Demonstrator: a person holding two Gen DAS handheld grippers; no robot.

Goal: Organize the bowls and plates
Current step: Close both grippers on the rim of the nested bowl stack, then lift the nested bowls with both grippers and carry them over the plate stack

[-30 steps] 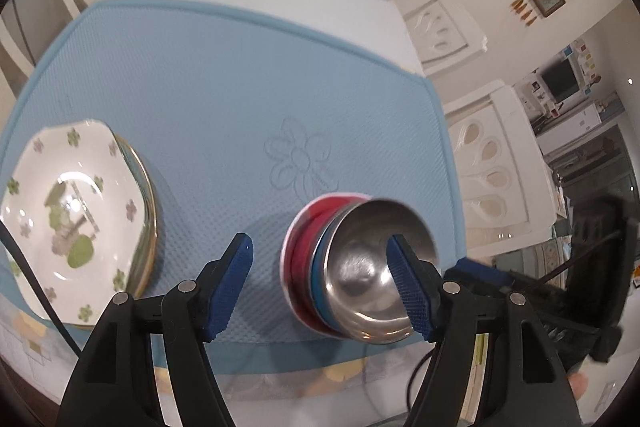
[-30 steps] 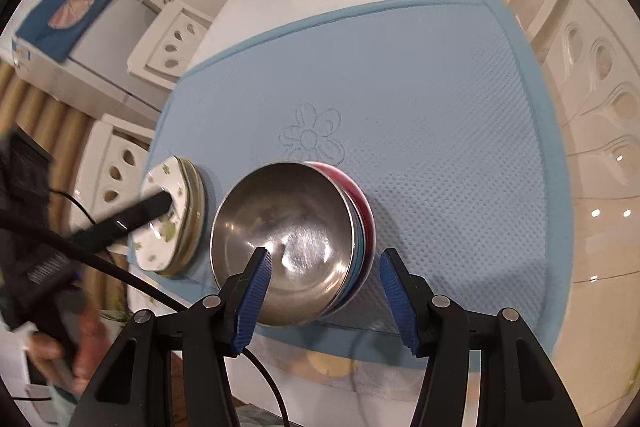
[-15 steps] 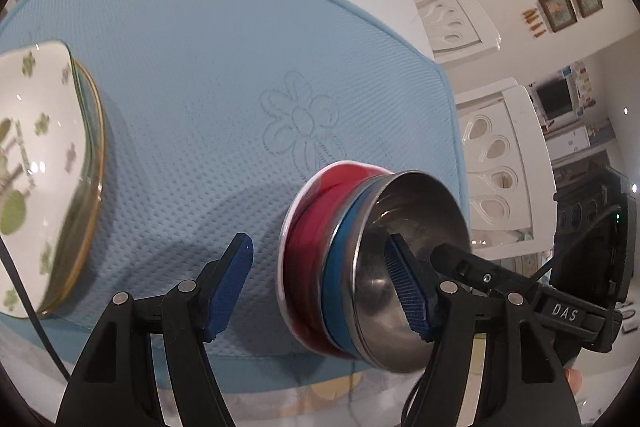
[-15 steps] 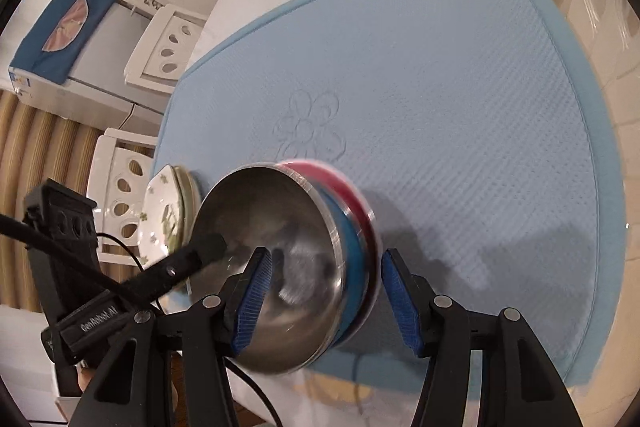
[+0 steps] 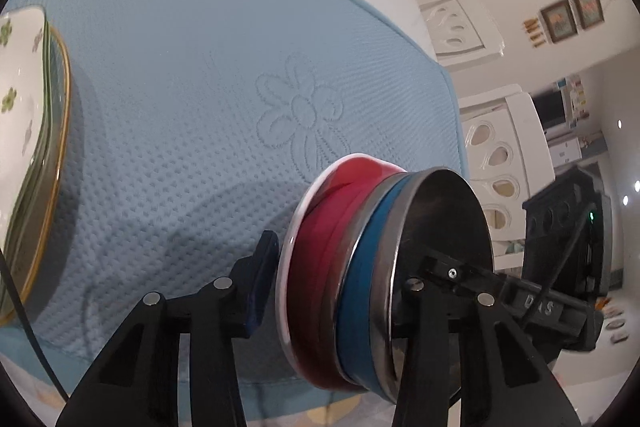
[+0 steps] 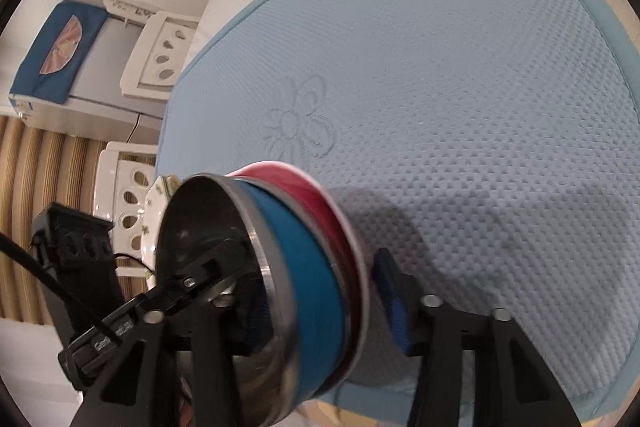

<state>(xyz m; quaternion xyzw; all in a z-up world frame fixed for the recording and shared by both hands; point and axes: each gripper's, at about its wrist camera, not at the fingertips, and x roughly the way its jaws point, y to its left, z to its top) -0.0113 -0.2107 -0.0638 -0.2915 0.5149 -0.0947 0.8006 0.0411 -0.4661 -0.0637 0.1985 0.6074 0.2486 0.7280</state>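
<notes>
As we straddled the bowl stack [image 5: 352,259] from opposite sides, left gripper [image 5: 336,287] and right gripper [image 6: 312,303] had just narrowed onto its rims.

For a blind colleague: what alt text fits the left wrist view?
The left gripper straddles a stack of bowls, steel over blue over red, on a blue mat. The right gripper reaches into the steel bowl; flowered plates sit at the left.
</notes>
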